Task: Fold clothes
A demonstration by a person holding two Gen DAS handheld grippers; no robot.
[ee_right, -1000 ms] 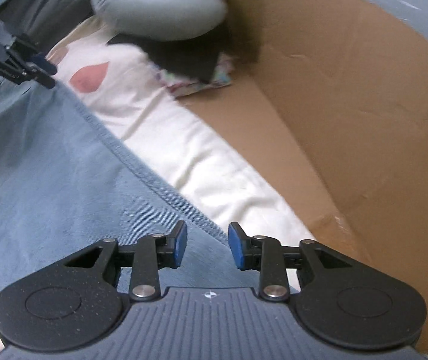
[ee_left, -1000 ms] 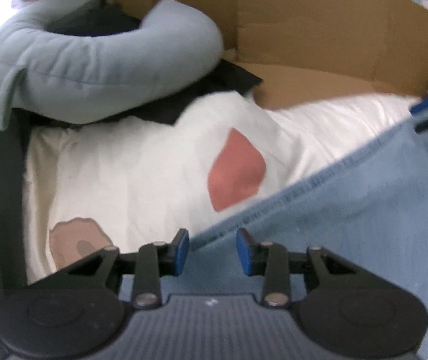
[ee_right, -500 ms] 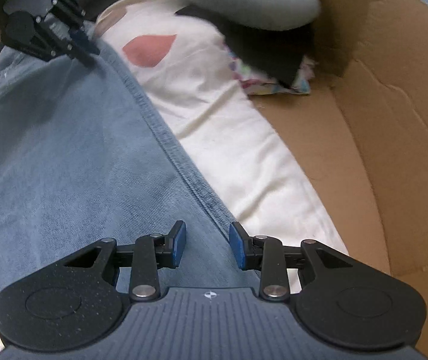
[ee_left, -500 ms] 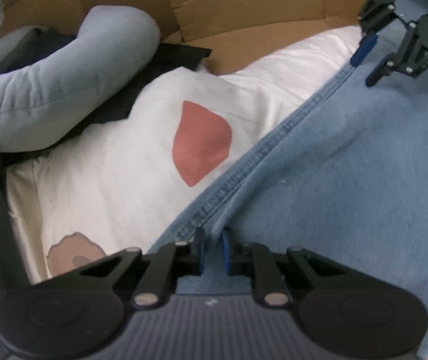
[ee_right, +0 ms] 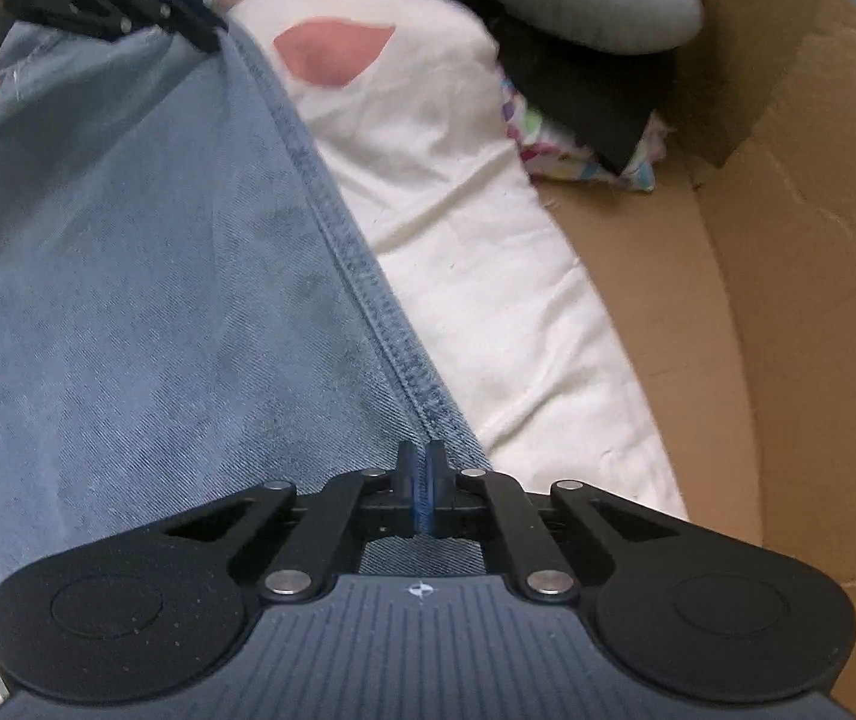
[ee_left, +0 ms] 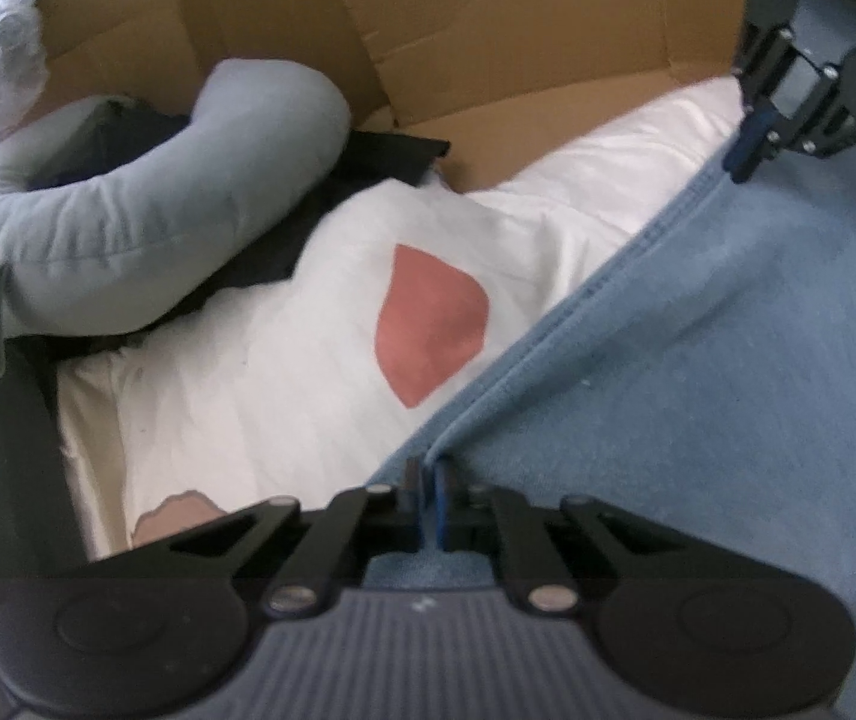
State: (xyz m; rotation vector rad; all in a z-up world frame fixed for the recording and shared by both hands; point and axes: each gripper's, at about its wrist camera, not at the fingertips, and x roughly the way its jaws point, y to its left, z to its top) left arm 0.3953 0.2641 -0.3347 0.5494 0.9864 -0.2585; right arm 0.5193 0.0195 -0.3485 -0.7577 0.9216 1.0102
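From my left wrist camera, my left gripper has its jaws pinched together on the stitched seam edge of the blue denim garment, with a fold of the cloth caught between the blue pads. The denim spreads to the right of that seam and lies on top of a white cloth with a reddish-pink patch printed just left of the seam. Farther along the same seam, at its far end, my right gripper meets the denim edge; from here I cannot tell how its jaws stand. Left of the seam and beyond the white cloth sits a curved grey-blue padded garment over something dark, and a brown cardboard box wall rises behind them

From my right wrist camera, my right gripper is clamped on the same seam, jaws closed with denim between the pads. The seam runs away from me up to my left gripper, which is on the denim edge at its far end. Right of the seam lies the white cloth with the patch, then a small multicoloured fabric under the dark piece, and the cardboard beyond
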